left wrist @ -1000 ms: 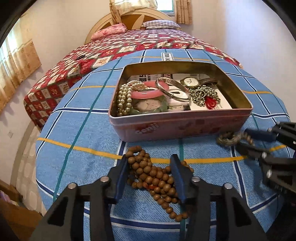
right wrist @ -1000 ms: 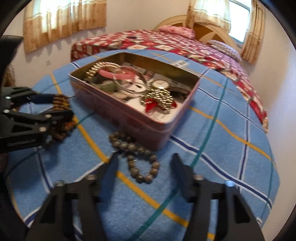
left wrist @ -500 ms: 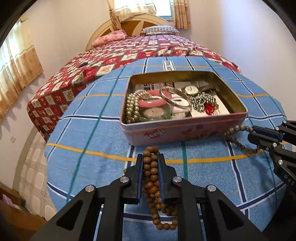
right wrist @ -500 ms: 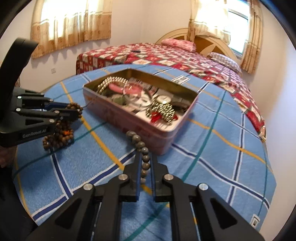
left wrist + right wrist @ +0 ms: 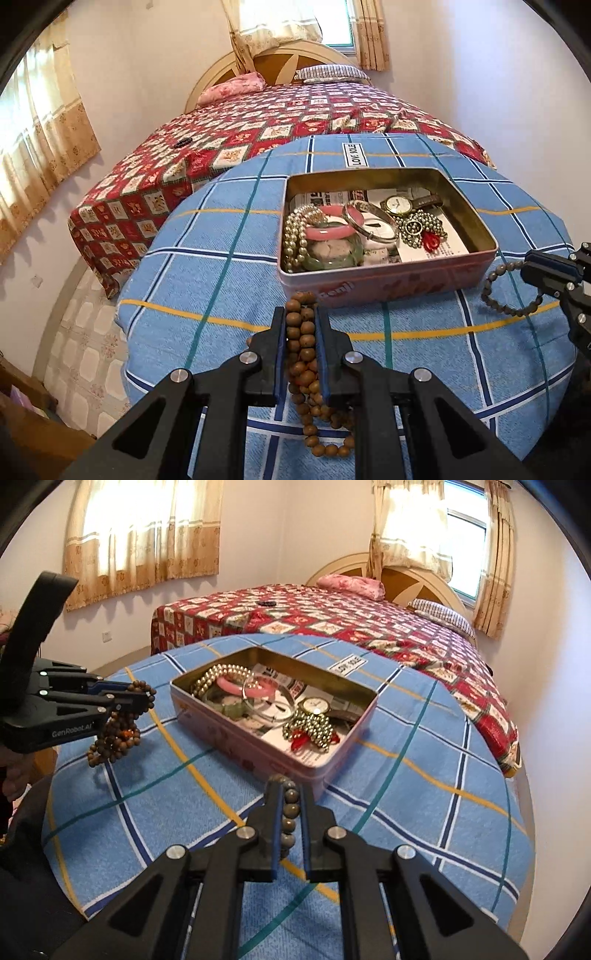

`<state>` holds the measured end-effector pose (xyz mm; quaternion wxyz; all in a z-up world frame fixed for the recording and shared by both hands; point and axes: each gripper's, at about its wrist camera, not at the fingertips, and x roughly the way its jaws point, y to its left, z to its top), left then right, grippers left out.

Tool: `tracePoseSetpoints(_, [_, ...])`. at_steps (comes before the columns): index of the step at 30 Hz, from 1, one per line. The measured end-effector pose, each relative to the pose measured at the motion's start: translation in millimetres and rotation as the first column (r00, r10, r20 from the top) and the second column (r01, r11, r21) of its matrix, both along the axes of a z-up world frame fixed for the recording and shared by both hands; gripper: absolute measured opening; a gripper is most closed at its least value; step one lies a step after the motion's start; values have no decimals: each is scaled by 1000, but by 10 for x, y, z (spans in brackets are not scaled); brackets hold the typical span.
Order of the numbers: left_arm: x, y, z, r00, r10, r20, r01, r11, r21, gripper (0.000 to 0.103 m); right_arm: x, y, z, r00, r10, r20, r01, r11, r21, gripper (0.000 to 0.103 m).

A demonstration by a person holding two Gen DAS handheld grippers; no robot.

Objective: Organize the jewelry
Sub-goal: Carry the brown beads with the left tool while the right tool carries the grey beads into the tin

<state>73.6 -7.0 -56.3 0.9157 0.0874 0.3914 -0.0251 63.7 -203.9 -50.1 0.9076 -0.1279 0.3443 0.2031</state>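
Left gripper [image 5: 300, 325]: clenched on the brown wooden bead string [image 5: 303, 347]; the loops hang down in a loose bunch above the cloth.
Right gripper [image 5: 287, 801]: clenched on the grey-green bead bracelet [image 5: 289, 812], a small ring of smooth round beads.
Tin box [image 5: 388, 284]: straight ahead of both tongs, just beyond the tips; long axis across the left view; open, pink metal walls.
Nearer: both about equal, I judge.
Inside: pearl strand [image 5: 295, 236], pink bangle [image 5: 325, 232], wristwatch [image 5: 397, 204].
Cloth [image 5: 221, 258]: blue checked, woven.
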Motion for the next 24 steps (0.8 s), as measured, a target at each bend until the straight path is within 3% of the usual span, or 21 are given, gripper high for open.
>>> tracePoseSetpoints(24, [83,-50,231,999,-17,42,17,1000,0,14,132,-160,227,996,-58,67,59,998,-15,10])
